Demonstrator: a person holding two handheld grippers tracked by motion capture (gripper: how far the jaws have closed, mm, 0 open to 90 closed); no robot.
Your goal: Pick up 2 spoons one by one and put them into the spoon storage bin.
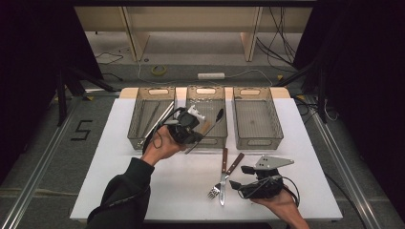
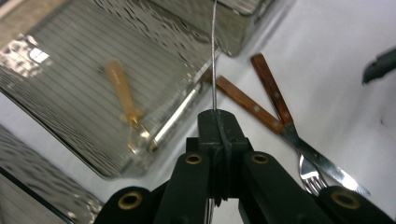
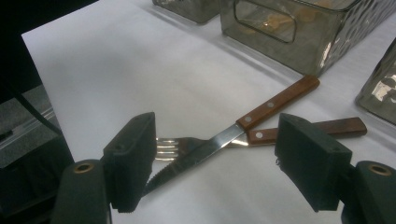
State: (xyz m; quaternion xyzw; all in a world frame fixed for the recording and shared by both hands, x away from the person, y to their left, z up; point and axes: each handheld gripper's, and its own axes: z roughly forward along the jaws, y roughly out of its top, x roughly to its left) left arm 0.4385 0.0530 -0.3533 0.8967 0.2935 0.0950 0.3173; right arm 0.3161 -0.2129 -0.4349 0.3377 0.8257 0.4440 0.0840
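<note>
The high view is looking forward and down from above the person's side onto the white rectangular table (image 1: 143,191), at a distance. The left gripper view is looking closely along its jaws over the clear ribbed plastic bins (image 2: 84,74). The right gripper view is sitting low and close. All three are sharing the crossed wooden-handled knife (image 1: 229,172) (image 2: 299,140) (image 3: 275,105) and wooden-handled fork (image 1: 220,179) (image 2: 243,100) (image 3: 327,128).

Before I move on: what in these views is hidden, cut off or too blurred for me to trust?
- Utensil in the left gripper: in the left gripper view it shows edge-on as a thin line, top cut off by the frame.
- Fork: its neck is covered by the knife lying across it.
- Middle bin: contents blurred in the left gripper view.
- Left bin: contents too small in the high view.
</note>
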